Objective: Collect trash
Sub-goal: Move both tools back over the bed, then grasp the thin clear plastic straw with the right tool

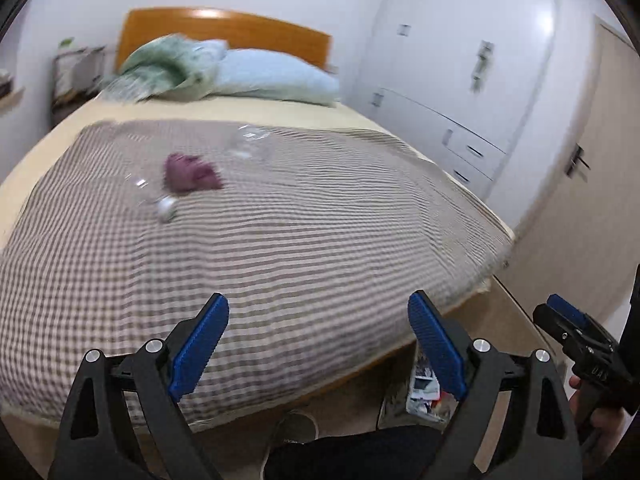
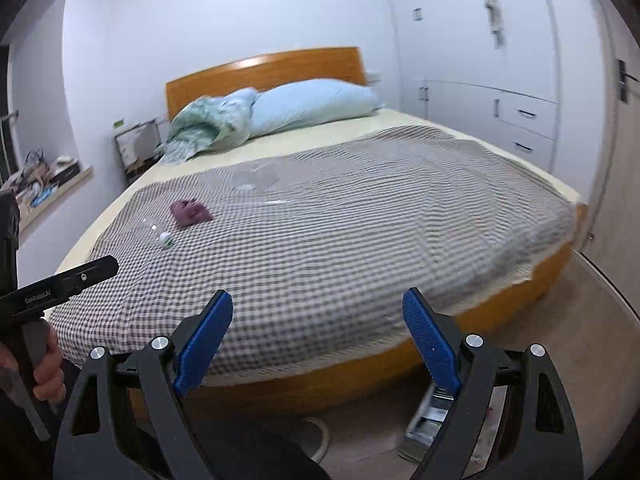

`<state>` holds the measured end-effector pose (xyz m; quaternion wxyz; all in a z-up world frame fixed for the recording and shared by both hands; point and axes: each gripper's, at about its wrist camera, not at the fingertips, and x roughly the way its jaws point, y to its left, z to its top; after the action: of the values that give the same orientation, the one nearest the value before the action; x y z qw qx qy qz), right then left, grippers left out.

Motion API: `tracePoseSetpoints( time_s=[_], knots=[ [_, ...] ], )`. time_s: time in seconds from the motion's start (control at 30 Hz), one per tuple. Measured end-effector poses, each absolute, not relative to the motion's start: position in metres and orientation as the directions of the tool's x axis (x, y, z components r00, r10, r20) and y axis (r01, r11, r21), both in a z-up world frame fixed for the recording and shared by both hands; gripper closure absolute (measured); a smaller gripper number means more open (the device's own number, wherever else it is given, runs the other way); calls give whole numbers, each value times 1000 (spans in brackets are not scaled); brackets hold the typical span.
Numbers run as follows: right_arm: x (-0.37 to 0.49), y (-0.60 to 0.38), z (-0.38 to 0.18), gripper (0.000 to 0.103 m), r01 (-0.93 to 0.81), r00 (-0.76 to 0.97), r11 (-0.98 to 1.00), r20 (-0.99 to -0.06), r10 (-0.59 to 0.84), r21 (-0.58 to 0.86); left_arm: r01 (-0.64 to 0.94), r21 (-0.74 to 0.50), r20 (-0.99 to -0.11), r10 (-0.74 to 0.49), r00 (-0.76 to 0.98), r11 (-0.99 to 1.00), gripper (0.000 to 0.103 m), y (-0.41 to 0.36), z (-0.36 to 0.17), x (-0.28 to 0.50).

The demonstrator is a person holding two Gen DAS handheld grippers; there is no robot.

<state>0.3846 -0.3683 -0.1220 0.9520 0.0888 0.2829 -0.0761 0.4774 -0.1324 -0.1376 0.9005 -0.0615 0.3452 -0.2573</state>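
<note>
In the left wrist view, the left gripper (image 1: pixel 318 320) is seen nearest the lens, its blue-padded fingers (image 1: pixel 199 346) spread wide apart with nothing held between them. Beyond the fingers, the foot of a bed (image 1: pixel 360 364) is covered by a brown-and-white checked blanket (image 1: pixel 300 240). On the blanket, toward the far left, a crumpled purple scrap (image 1: pixel 192 173) is seen, with a small white-capped clear bottle (image 1: pixel 160 204) lying just beside it on the near side and a clear plastic wrapper (image 1: pixel 250 142) a little farther off toward the headboard; all are blurred. A pale blue pillow (image 1: pixel 276 76) and a green patterned pillow (image 1: pixel 164 68) lie against the wooden headboard (image 1: pixel 240 32). A white wardrobe (image 1: pixel 460 80) stands to the right. At the right edge the right gripper (image 1: pixel 568 316) is partly seen.

In the right wrist view, the right gripper (image 2: pixel 318 316) is nearest, its blue pads (image 2: pixel 430 344) likewise held apart and empty, above the bed's foot edge. The purple scrap (image 2: pixel 189 212) rests on the checked blanket (image 2: pixel 340 248), well apart from both grippers, with the small bottle (image 2: pixel 162 238) just beside it and the clear wrapper (image 2: pixel 256 178) farther back. The left gripper (image 2: pixel 80 276) enters from the left edge, held by a hand (image 2: pixel 46 364); its fingers cannot be made out here. On the floor near the bed's corner, a printed packet (image 2: pixel 430 420) is partly hidden behind the right finger.
</note>
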Motion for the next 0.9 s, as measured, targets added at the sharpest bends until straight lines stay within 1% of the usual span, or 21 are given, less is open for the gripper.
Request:
tracePoseSetpoints(
  time_s=[0.1, 0.2, 0.3, 0.37, 0.43, 0.5, 0.57, 0.67, 0.73, 0.77, 0.8, 0.87, 0.9],
  knots=[
    [414, -360, -131, 20, 157, 813, 979, -579, -55, 127, 384, -308, -589, -492, 642, 870, 15, -109, -140, 493],
    [446, -344, -127, 20, 94, 791, 992, -611, -26, 80, 337, -315, -613, -461, 642, 887, 15, -91, -149, 513],
    [494, -339, -129, 20, 25, 765, 999, -644, -6, 20, 329, -321, -629, -460, 627, 888, 15, -73, -152, 550],
    [537, -335, -133, 20, -28, 739, 998, -674, -16, -54, 339, -276, -629, -436, 644, 899, 15, -64, -149, 576],
    [587, -329, -140, 20, -90, 714, 987, -699, -27, -130, 306, -214, -639, -370, 675, 928, 15, -52, -145, 611],
    [644, -323, -153, 20, -167, 674, 971, -739, -16, -173, 276, -217, -645, -350, 679, 936, 15, -39, -142, 637],
    [695, -317, -167, 20, -228, 635, 954, -772, -5, -194, 268, -242, -664, -361, 655, 933, 15, -24, -140, 671],
    [764, -310, -191, 20, -294, 613, 922, -790, -20, -252, 269, -199, -689, -330, 645, 942, 15, -16, -139, 709],
    [809, -309, -210, 42, -331, 586, 907, -810, -19, -261, 291, -180, -711, -329, 621, 940, 15, -18, -140, 728],
    [823, -310, -216, 47, -339, 574, 905, -819, -18, -258, 301, -179, -727, -332, 601, 937, 15, -22, -140, 741],
    [838, -312, -224, 49, -350, 560, 905, -828, -6, -243, 306, -176, -738, -331, 588, 936, 15, -24, -141, 753],
    [861, -315, -239, 49, -365, 540, 906, -841, 17, -216, 317, -143, -764, -308, 567, 938, 15, -34, -143, 775],
    [869, -318, -247, 51, -371, 521, 908, -853, 30, -195, 320, -125, -773, -295, 562, 939, 15, -38, -145, 784]
  ],
)
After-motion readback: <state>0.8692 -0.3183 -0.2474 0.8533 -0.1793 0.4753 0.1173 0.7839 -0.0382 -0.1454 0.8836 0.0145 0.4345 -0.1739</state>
